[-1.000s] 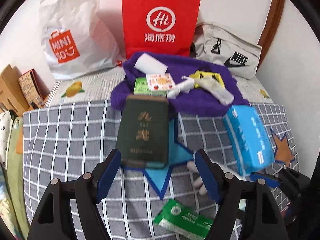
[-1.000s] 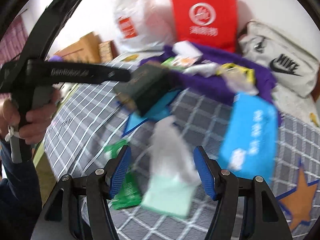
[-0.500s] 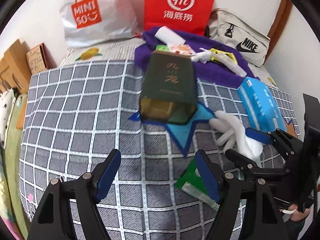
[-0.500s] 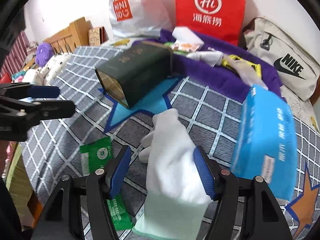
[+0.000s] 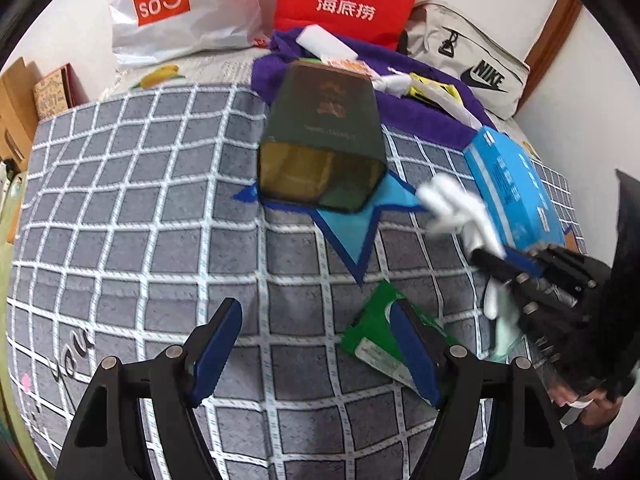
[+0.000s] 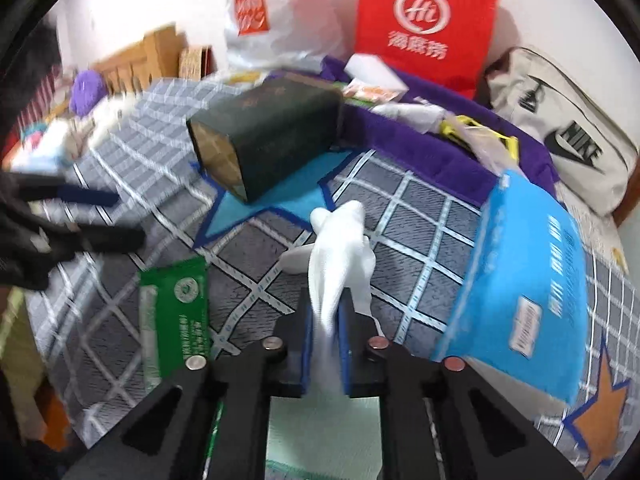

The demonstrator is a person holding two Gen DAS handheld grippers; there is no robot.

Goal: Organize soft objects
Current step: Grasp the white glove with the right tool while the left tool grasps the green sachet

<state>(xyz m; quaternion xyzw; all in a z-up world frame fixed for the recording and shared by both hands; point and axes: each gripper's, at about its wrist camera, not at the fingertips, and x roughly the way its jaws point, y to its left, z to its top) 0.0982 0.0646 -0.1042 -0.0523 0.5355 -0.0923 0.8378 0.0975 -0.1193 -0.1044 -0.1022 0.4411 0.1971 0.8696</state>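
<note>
Right gripper [image 6: 325, 344], jaws just closing, clamping the white glove [image 6: 340, 256] over the checked blanket [image 6: 420, 216]. Left gripper [image 5: 316, 344] hanging with jaws apart, gripping nothing, above the green packet [image 5: 372, 340]. Lying farther back: dark green box [image 6: 272, 136], blue pack [image 6: 520, 280], purple towel [image 6: 440, 140], red bag [image 6: 424, 20].

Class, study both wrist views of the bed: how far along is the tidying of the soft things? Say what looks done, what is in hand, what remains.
Done: nothing looks put away yet; the dark green box lies open and seems empty. In hand: the right tool has just closed on the white glove. Left: the green packet, beside the open left tool, the blue tissue pack, and the items on the purple towel.
</note>
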